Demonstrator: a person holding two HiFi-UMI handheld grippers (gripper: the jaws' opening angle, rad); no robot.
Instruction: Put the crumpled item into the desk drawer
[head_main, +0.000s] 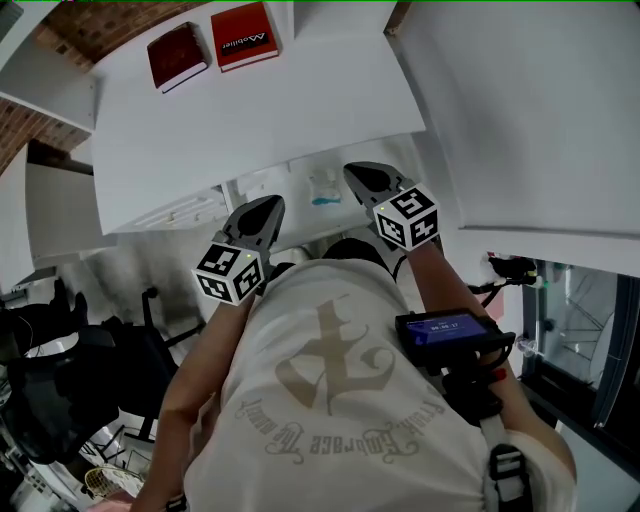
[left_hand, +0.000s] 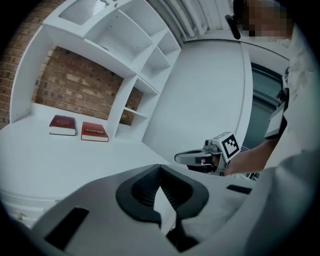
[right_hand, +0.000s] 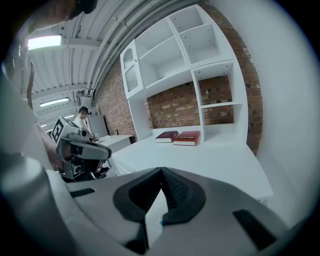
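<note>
white with a pale blue patch, the crumpled item (head_main: 324, 190) lies in what looks like the open desk drawer (head_main: 262, 186), just below the near edge of the white desk (head_main: 260, 110). it sits between the two grippers and touches neither.

the left gripper (head_main: 272, 206) hangs just left of it and nearer the person, its dark ribbed pads (left_hand: 145, 186) meeting at the tips with nothing between them. the right gripper (head_main: 353, 173) is just right of the item, its jaws likewise closed all the way and empty. both point away from the person toward the desk, each with its marker cube at the near end.

far back on the desk top two red books (head_main: 245, 35) lie side by side. beyond them stand white shelves (right_hand: 190, 60) against a brick wall (right_hand: 175, 107). nearest is the person's pale printed t-shirt (head_main: 330, 390).
</note>
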